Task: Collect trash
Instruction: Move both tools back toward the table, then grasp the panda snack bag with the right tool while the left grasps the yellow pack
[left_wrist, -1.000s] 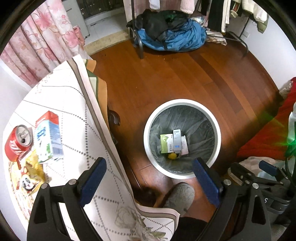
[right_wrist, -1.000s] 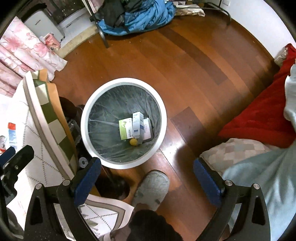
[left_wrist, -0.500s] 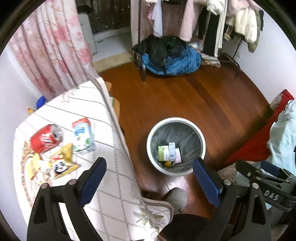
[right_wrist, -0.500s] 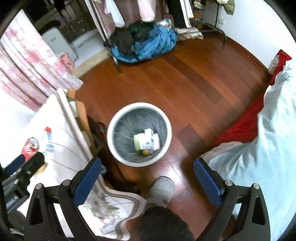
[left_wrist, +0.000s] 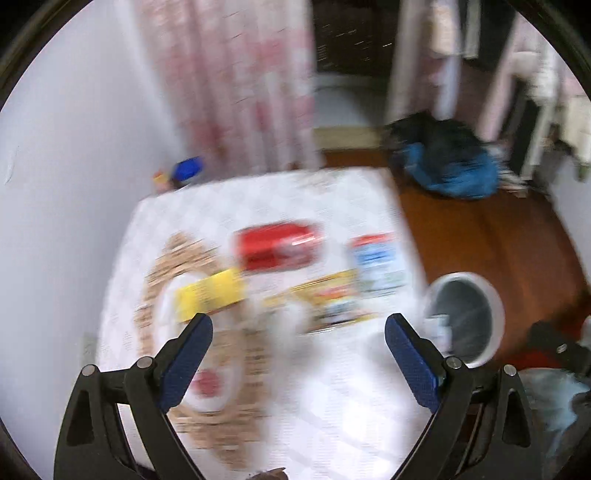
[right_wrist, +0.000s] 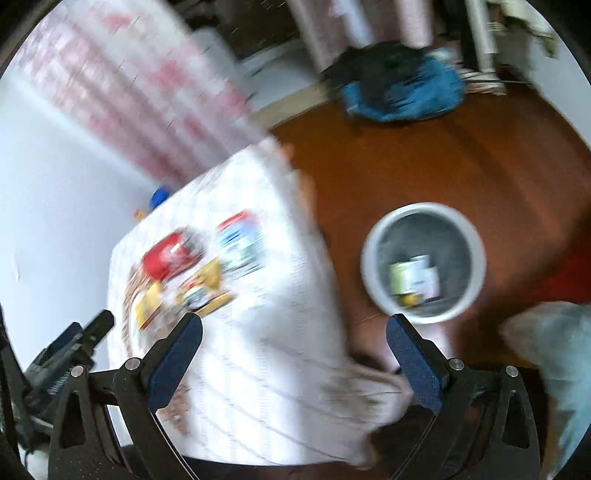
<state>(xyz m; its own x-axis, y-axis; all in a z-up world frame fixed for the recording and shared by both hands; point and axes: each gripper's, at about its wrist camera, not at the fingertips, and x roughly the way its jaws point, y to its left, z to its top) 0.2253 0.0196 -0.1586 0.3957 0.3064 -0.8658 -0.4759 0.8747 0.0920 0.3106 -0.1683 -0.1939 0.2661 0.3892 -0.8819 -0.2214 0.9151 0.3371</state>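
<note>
Both tongs, left (left_wrist: 298, 341) and right (right_wrist: 294, 341), gape empty above the desk (left_wrist: 332, 398) holding can (left_wrist: 277, 245), carton (left_wrist: 380, 264), wrappers (left_wrist: 325, 299); bin (right_wrist: 423, 262) on floor.

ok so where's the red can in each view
Left wrist: the red can lies on the table, centre of frame, above the open fingers.
Right wrist: the red can is left of centre, above the left finger.
Shared landmark: the white trash bin, on the floor to the right of the table in both.
</note>
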